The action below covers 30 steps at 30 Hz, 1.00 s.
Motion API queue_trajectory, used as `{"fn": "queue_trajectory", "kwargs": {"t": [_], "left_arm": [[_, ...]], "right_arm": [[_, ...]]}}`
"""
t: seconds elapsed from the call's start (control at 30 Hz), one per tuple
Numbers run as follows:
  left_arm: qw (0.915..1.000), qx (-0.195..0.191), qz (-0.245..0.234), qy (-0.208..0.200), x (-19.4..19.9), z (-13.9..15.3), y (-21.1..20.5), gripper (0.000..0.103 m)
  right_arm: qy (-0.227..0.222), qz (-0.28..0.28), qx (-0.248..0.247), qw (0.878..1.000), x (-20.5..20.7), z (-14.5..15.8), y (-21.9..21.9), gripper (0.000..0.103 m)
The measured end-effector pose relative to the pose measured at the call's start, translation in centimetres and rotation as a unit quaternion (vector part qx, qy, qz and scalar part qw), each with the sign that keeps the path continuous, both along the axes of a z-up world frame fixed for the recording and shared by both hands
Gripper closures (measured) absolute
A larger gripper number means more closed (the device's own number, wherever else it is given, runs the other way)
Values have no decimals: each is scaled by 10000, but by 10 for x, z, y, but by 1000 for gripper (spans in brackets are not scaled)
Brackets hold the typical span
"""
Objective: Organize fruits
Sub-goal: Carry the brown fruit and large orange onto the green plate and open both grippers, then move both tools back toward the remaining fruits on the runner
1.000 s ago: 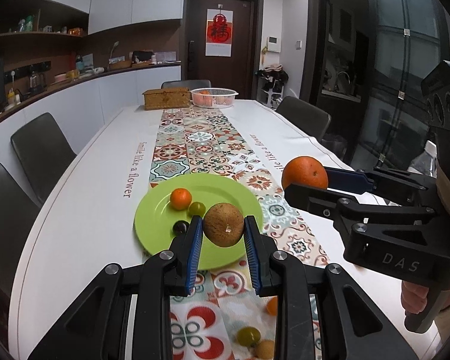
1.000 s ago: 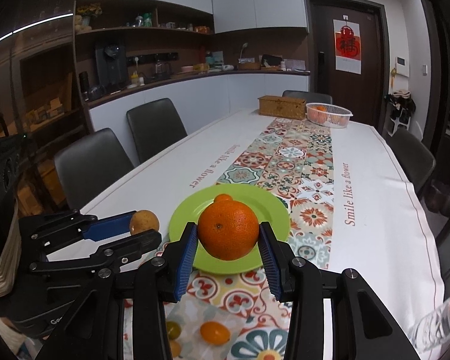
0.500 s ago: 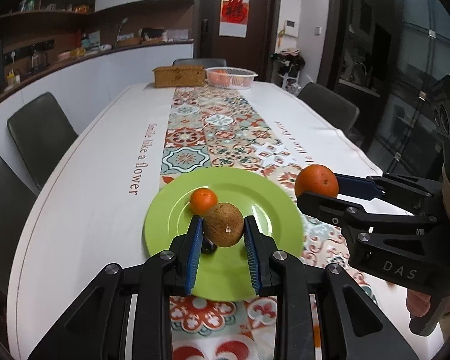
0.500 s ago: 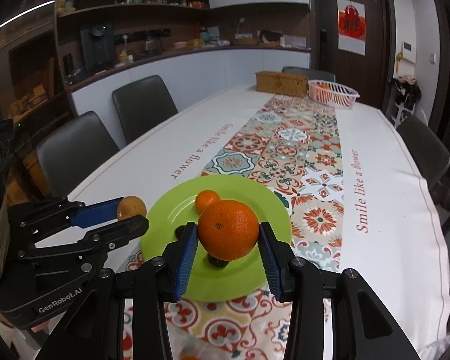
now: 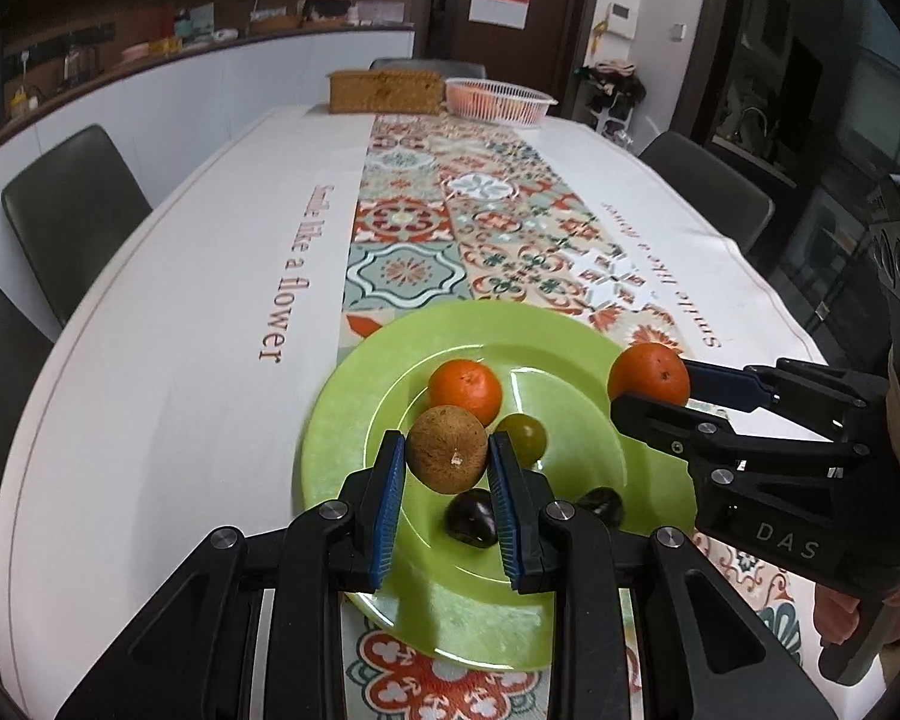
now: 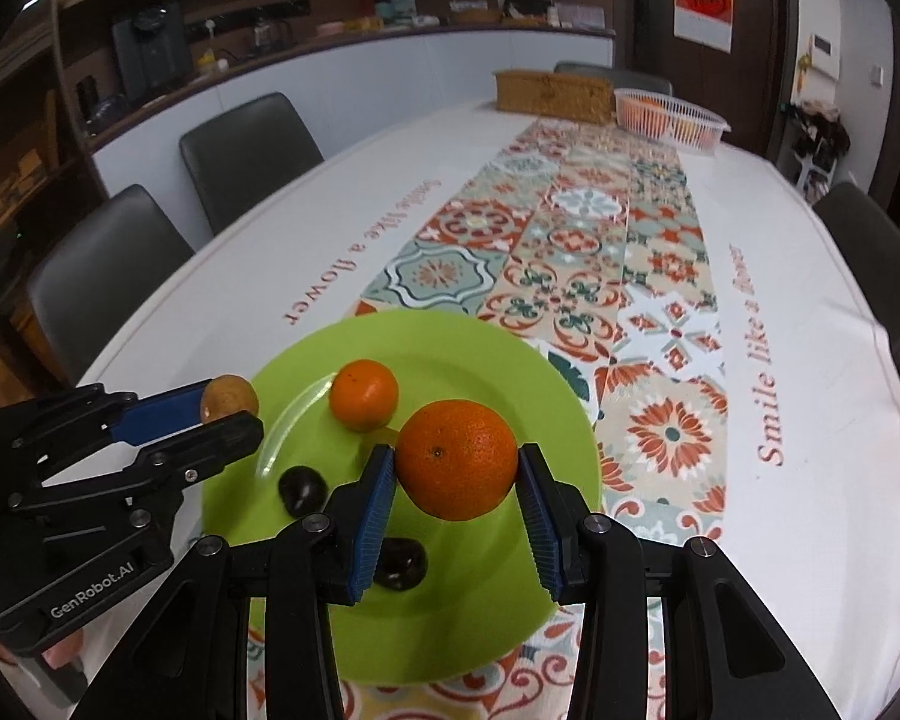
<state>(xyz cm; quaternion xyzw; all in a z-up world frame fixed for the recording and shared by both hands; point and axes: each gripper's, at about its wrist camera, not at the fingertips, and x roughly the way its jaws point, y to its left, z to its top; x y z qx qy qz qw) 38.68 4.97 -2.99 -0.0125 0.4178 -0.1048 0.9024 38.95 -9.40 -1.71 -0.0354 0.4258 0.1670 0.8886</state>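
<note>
Your left gripper [image 5: 447,459] has its jaws clamped on a round brown rough-skinned fruit [image 5: 447,449] and your right gripper [image 6: 457,480] on a large orange [image 6: 457,459], both above the lime-green round plate [image 6: 510,372], where either could drop onto the small tangerine [image 6: 363,394] or dark plums [image 6: 300,491] and roll onto the bench.

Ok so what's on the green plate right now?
On the plate lie a small orange, a green fruit and two dark fruits. The grippers cover part of the plate, so more may be hidden.
</note>
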Motion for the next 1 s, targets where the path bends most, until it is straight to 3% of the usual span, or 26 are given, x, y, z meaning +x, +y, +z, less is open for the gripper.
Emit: {"fn": "queue_trajectory", "kwargs": {"t": [0.2,0.43,0.63,1.0], "left_arm": [[9997,-62,34,228,11,-12,-1,75],[9998,43,-51,189,8,-9,-7,74],[10000,68,29,56,-10,7,-7,71],[9990,73,42,-431,-75,53,-16,65]], "right_arm": [[235,-97,164,9995,11,-14,-2,61],[216,-160,93,9996,11,-15,-4,60],[28,-187,60,9998,-4,1,-8,59],[-576,29,242,9980,-71,44,-20,59]]}}
